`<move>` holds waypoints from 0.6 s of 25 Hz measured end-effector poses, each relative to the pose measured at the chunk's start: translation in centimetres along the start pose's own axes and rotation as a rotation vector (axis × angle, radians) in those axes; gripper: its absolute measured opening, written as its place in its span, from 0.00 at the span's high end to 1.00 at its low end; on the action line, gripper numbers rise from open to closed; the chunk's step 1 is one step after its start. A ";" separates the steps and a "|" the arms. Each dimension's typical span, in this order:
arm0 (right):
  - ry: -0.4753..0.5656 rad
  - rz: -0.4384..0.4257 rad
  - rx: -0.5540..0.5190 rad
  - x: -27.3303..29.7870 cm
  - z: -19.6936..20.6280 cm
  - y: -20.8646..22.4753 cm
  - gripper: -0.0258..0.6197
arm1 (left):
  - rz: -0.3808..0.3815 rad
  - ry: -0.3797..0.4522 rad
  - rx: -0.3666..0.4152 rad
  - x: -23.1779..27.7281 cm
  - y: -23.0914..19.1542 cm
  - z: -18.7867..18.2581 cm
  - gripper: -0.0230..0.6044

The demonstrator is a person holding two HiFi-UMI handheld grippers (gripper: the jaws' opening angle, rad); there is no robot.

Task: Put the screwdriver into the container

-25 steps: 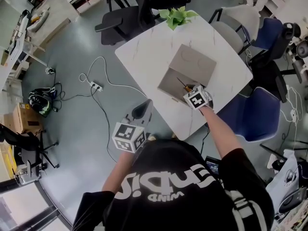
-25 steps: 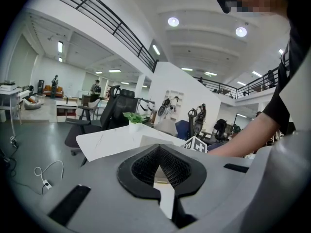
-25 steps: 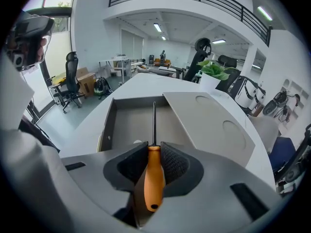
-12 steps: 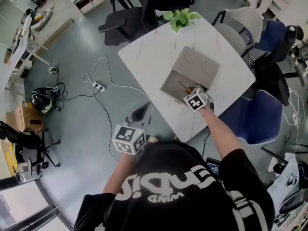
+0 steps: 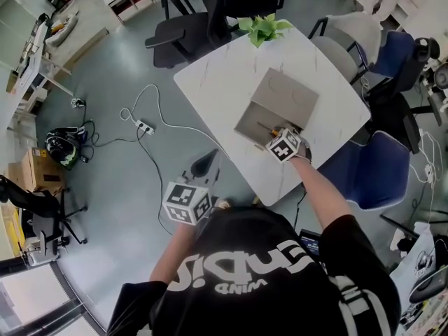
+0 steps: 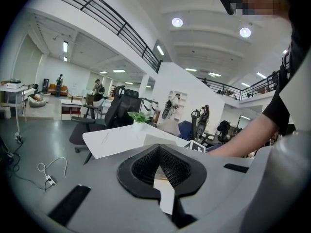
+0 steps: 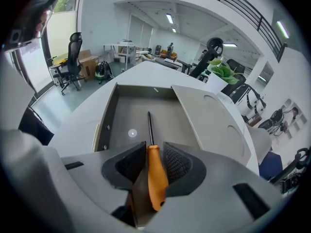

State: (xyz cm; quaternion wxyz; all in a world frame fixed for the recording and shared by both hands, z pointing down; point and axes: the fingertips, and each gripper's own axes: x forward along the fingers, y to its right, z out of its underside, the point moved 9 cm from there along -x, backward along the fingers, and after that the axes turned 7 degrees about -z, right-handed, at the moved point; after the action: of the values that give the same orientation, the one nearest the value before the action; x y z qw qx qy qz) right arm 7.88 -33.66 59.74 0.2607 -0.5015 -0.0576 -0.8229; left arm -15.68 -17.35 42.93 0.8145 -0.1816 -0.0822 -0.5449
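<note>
Right gripper view: screwdriver in just-parted jaws, between container walls

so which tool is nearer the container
Right. The right tool hangs over the container, jaws just opened, screwdriver between them; the left tool is off the table's near edge, well short of it.
</note>
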 end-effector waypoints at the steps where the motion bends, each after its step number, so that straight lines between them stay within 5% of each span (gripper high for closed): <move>1: 0.002 0.002 -0.002 -0.2 0.0 0.0 0.80 | 0.003 0.001 0.000 0.0 0.0 0.0 0.94; 8: 0.137 0.049 0.029 -4.9 -0.7 0.0 0.81 | 0.059 0.006 0.014 0.8 0.9 -0.1 0.94; 15: 0.462 0.123 0.322 -13.9 1.0 -2.3 0.90 | 0.149 0.002 0.034 2.5 2.5 0.0 0.94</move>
State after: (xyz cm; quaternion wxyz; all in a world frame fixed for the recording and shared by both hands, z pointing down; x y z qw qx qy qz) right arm 12.56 -26.17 48.68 0.3927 -0.2556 -0.0962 -0.8782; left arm -12.36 -18.66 43.19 0.8559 -0.1727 -0.0771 -0.4813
